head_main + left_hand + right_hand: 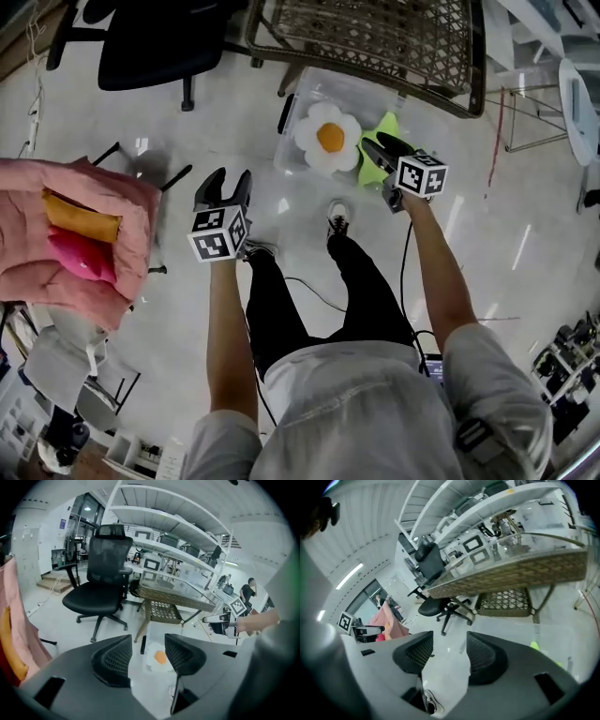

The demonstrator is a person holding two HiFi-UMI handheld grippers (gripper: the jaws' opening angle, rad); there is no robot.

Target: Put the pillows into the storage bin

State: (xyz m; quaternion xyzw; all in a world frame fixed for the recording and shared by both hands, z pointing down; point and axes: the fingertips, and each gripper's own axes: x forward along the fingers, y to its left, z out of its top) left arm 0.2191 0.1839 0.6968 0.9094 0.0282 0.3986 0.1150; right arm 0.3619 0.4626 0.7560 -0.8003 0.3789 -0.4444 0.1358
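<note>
Left gripper (147,644), flower pillow (160,657) beyond its jaws

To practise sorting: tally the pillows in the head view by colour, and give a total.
white pillow: 1
green pillow: 1
orange pillow: 1
pink pillow: 1
Total: 4

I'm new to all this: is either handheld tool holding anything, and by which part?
Nothing is held: the left gripper and right gripper both have open jaws with nothing between.
</note>
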